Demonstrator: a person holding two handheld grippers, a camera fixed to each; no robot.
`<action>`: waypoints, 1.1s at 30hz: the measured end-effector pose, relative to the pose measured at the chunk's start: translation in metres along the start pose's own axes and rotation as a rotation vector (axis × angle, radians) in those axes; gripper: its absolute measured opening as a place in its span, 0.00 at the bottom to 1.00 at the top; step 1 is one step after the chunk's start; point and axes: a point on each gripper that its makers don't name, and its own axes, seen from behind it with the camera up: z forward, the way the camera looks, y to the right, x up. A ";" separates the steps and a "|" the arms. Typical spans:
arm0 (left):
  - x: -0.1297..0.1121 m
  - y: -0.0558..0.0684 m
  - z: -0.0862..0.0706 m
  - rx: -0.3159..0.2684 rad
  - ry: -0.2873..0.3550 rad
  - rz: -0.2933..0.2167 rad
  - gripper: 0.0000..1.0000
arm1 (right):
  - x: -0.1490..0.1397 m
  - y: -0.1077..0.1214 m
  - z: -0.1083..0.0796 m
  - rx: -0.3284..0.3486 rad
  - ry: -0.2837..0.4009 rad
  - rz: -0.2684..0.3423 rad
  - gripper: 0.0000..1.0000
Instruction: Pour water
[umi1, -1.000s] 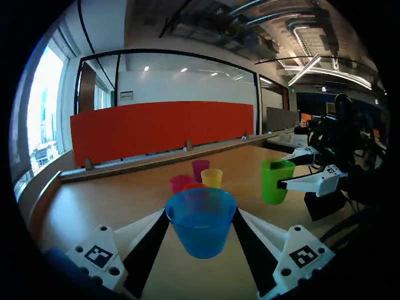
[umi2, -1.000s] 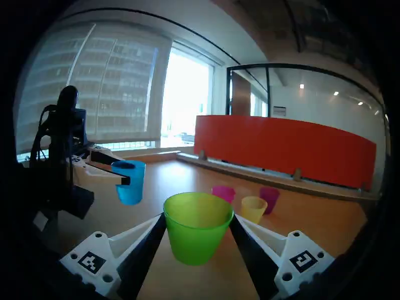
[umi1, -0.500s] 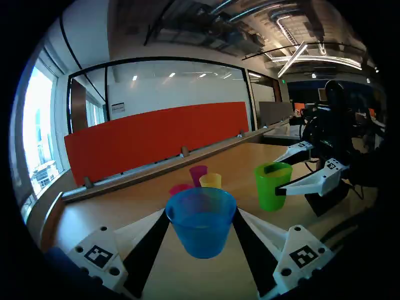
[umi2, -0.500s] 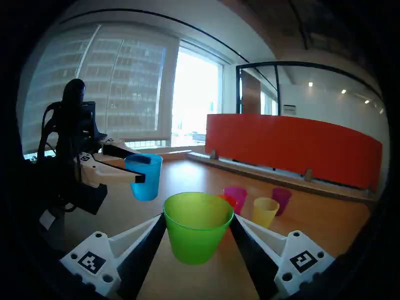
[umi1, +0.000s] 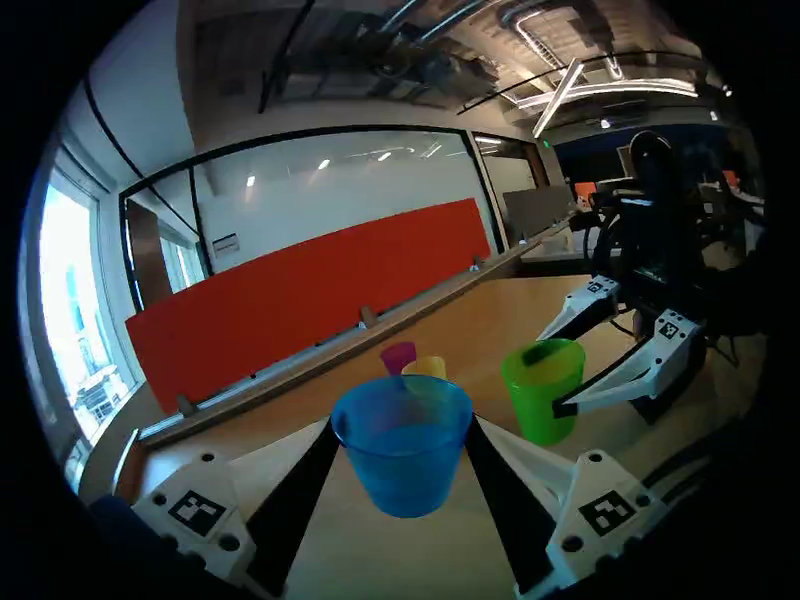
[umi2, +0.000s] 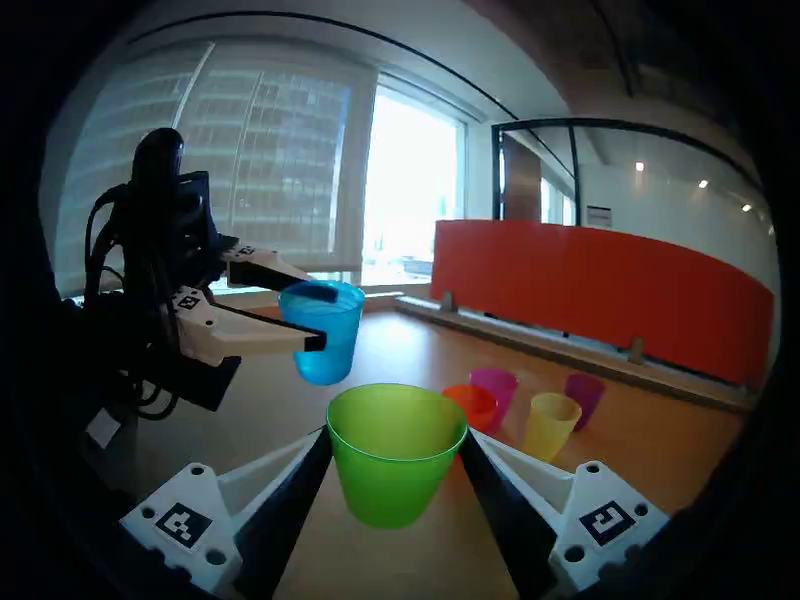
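In the left gripper view, my left gripper (umi1: 403, 455) is shut on a blue cup (umi1: 402, 453) with water in it, held tilted above the wooden table (umi1: 330, 540). To its right hangs the green cup (umi1: 541, 388), clamped in my right gripper (umi1: 560, 372). In the right gripper view, my right gripper (umi2: 395, 465) is shut on that green cup (umi2: 395, 450), whose inside looks empty. The blue cup (umi2: 323, 330) hangs up and to the left of it, held by the left gripper (umi2: 300, 315), higher than the green cup's rim.
Small cups stand on the table beyond: magenta (umi2: 495, 388), red (umi2: 471, 404), yellow (umi2: 550, 421) and purple (umi2: 583, 396). A long orange panel (umi2: 610, 295) runs along the table's far edge. Large windows (umi2: 410, 190) lie behind the left gripper.
The blue cup has risen and come closer to the green cup. The left gripper's view has rolled, so the table and panel now slope.
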 end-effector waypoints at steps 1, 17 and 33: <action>0.001 0.001 0.000 -0.001 0.002 0.013 0.87 | -0.001 -0.001 0.001 0.006 -0.003 -0.001 0.93; 0.016 0.007 0.001 -0.012 0.020 0.175 0.87 | -0.006 -0.018 0.008 0.063 -0.028 -0.013 0.93; 0.028 0.015 0.002 -0.026 0.027 0.301 0.87 | -0.007 -0.026 0.010 0.084 -0.035 -0.018 0.92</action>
